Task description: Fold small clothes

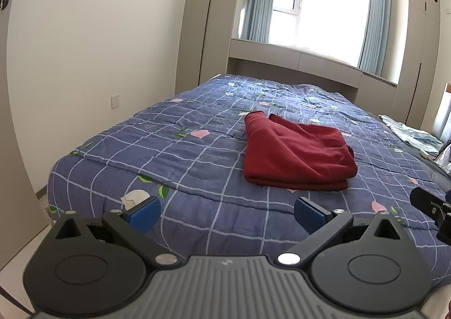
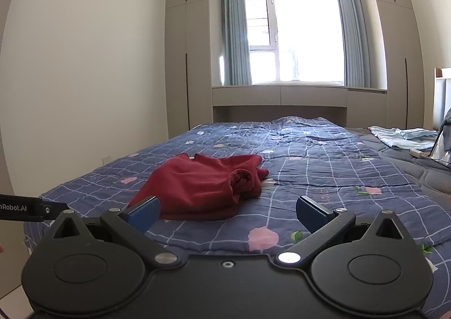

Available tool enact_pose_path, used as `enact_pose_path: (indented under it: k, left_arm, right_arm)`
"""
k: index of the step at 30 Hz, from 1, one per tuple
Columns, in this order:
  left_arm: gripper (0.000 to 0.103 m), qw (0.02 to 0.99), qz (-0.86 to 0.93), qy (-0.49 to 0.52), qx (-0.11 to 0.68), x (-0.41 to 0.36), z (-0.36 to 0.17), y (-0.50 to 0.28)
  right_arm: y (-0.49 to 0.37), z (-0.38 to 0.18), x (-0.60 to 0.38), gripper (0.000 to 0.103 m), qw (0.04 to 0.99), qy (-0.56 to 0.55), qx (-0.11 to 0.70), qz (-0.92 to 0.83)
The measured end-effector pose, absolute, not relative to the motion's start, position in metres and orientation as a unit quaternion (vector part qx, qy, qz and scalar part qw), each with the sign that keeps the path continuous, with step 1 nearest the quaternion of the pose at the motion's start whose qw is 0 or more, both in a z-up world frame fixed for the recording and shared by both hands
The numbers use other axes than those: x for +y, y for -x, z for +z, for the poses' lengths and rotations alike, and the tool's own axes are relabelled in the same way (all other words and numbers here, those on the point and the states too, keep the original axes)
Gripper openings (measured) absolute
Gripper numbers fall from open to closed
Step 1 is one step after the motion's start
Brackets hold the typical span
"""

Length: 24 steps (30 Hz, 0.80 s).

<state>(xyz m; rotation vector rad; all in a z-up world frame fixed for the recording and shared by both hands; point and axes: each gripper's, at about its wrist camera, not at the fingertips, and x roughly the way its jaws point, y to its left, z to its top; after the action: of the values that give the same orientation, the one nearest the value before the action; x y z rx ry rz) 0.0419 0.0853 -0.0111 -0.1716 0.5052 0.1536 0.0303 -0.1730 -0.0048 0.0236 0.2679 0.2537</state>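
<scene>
A dark red garment (image 1: 296, 154) lies folded into a rough rectangle on the blue checked quilt (image 1: 183, 150) of a bed. It also shows in the right wrist view (image 2: 203, 186), where a rolled part bulges at its right end. My left gripper (image 1: 227, 213) is open and empty, held above the near edge of the bed, short of the garment. My right gripper (image 2: 228, 213) is open and empty too, just in front of the garment's near edge. Neither touches the cloth.
Light blue clothes (image 2: 403, 135) lie at the far right of the bed by a headboard (image 2: 441, 99). Beige wardrobes (image 2: 186, 59) and a window with blue curtains (image 2: 236, 31) stand behind the bed. A white wall (image 1: 98, 51) is on the left.
</scene>
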Motion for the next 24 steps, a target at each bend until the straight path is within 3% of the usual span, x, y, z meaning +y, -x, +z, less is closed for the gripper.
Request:
enact_pose_path:
  k: [24]
  left_arm:
    - [0.103,0.96,0.076,0.086,0.254,0.0847,-0.0117,-0.0427]
  right_arm:
    - [-0.0322,-0.0068,-0.1761,0.102,0.983,-0.014,0.135,0.126]
